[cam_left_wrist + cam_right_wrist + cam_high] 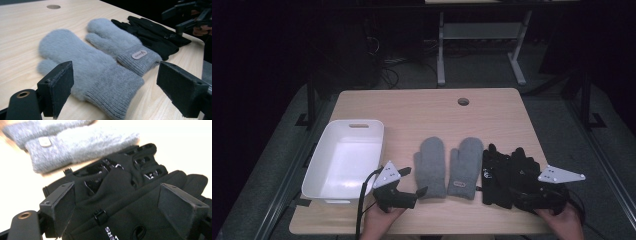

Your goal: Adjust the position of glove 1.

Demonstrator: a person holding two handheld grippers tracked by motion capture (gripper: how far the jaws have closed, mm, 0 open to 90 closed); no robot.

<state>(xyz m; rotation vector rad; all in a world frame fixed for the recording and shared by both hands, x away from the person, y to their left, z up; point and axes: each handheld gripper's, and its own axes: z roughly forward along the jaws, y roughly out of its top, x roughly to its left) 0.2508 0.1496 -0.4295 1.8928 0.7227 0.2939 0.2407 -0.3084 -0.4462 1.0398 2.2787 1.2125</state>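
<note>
The left gripper [414, 182] hovered low at the table's [412, 107] near edge, jaws spread wide and empty, aimed at the cuff of the left grey mitten [82, 67]. Beside it lay the right grey mitten [120, 45]. Over by the right edge, the right gripper [116, 205] sat wide open above the black gloves [130, 195], gripping nothing. White bin [343, 160] rested at the left edge.
</note>
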